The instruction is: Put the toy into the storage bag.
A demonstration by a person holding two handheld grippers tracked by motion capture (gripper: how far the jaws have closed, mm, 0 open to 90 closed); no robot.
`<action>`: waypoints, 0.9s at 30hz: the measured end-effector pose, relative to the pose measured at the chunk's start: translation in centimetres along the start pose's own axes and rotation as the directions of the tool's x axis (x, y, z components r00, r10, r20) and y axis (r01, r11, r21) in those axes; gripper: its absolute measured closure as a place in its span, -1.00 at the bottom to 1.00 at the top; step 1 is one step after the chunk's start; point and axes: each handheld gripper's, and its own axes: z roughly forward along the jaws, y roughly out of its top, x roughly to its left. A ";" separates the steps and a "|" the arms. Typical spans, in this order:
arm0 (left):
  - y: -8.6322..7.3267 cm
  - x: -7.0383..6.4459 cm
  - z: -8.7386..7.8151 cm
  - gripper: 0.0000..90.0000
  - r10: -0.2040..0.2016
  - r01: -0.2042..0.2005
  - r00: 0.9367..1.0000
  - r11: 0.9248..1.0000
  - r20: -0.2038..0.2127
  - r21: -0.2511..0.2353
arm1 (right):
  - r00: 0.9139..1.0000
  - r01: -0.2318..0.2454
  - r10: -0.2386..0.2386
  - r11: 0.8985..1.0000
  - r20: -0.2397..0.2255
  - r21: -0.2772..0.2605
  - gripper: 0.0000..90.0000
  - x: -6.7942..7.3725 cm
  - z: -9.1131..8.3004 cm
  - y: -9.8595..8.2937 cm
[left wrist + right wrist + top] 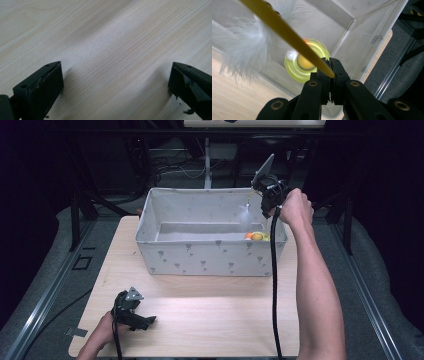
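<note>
Above the fabric bin (210, 255) at the table's far side, right gripper (330, 72) pinching a yellow feather stick (287, 32), white plume over a yellow-green toy (307, 62) lying in the bin's right corner, left gripper (142, 321) resting on the wooden table (105, 45), jaws spread wide

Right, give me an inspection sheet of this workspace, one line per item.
Surface: light wooden table, bare around the bin.
Job's things: grey fabric bin at the table's far side; yellow stick with a white feather held over it; yellow-green round toy inside the bin's right end.
Clutter: nothing seen.
Grippers: right gripper shut on the stick above the bin; left gripper open, low over the table at the near left corner.
Cables: black cable hangs from the right gripper along the forearm.
Surroundings: dark frames and grey floor.
</note>
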 end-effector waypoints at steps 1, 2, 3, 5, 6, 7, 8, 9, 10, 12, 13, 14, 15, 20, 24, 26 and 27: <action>0.0 0.0 0.0 -1.00 -0.001 0.001 1.000 1.000 0.000 0.000 | 1.000 -0.002 0.002 1.000 -0.003 -0.003 0.95 0.0 0.2 -0.1; 0.0 0.0 0.0 -1.00 -0.001 0.001 1.000 1.000 0.000 0.000 | 1.000 0.001 -0.001 1.000 -0.001 0.003 0.95 0.0 0.3 -0.2; 0.0 0.0 0.0 -1.00 -0.001 0.001 1.000 1.000 0.000 0.000 | 1.000 0.002 -0.002 1.000 -0.002 0.003 0.95 0.0 0.5 -0.3; 0.0 0.0 0.0 -1.00 -0.001 0.001 1.000 1.000 0.000 0.000 | 1.000 0.004 -0.004 1.000 -0.002 0.008 0.95 0.0 0.7 -0.6; 0.0 0.0 0.0 -1.00 -0.001 0.001 1.000 1.000 0.000 0.001 | 1.000 0.002 -0.002 1.000 -0.003 0.010 0.95 -0.1 0.9 -0.7; 0.0 0.0 0.0 -1.00 -0.001 0.001 1.000 1.000 0.000 0.001 | 1.000 0.004 -0.004 1.000 -0.003 0.014 0.95 -0.1 1.0 -0.8; 0.0 0.0 0.0 -1.00 -0.001 0.001 1.000 1.000 0.000 0.001 | 1.000 0.003 -0.003 1.000 -0.005 0.015 0.95 -0.1 1.1 -0.9; 0.0 0.0 0.0 -1.00 -0.002 0.002 1.000 1.000 0.000 0.002 | 1.000 0.004 -0.004 1.000 -0.005 0.018 0.95 -0.1 1.3 -1.0; 0.0 0.0 0.0 -1.00 -0.002 0.002 1.000 1.000 0.000 0.002 | 1.000 0.002 -0.002 1.000 -0.006 0.018 0.95 -0.1 1.4 -1.2; 0.0 0.0 0.0 -1.00 -0.002 0.002 1.000 1.000 0.000 0.002 | 1.000 0.000 0.000 1.000 -0.008 0.023 0.95 -0.2 1.7 -1.4; 0.0 0.0 0.0 -1.00 -0.002 0.002 1.000 1.000 0.000 0.002 | 1.000 -0.001 0.001 1.000 -0.010 0.026 0.95 -0.2 1.8 -1.6; 0.0 0.0 0.0 -1.00 -0.001 0.001 1.000 1.000 0.000 0.003 | 1.000 0.001 -0.001 1.000 -0.009 0.028 0.95 -0.2 1.9 -1.7; 0.0 0.0 0.0 -1.00 -0.001 0.001 1.000 1.000 0.000 0.003 | 1.000 -0.002 0.002 1.000 -0.010 0.029 0.95 -0.2 2.1 -1.8; 0.0 0.0 0.0 -1.00 -0.003 0.003 1.000 1.000 -0.001 0.002 | 1.000 -0.002 0.003 0.999 -0.015 0.041 0.95 -0.2 2.9 -2.6; 0.0 -0.1 0.0 -1.00 -0.005 0.005 1.000 1.000 -0.001 0.001 | 1.000 -0.012 0.013 0.999 -0.022 0.047 0.95 -0.4 3.5 -3.2; 0.0 -0.1 0.0 -1.00 -0.005 0.005 1.000 1.000 -0.001 0.002 | 0.999 -0.016 0.017 0.999 -0.028 0.048 0.95 -0.4 3.8 -3.5; 0.0 -0.1 0.0 -1.00 -0.005 0.005 1.000 1.000 -0.001 0.002 | 0.999 -0.016 0.017 0.998 -0.031 0.054 0.95 -0.4 4.0 -3.6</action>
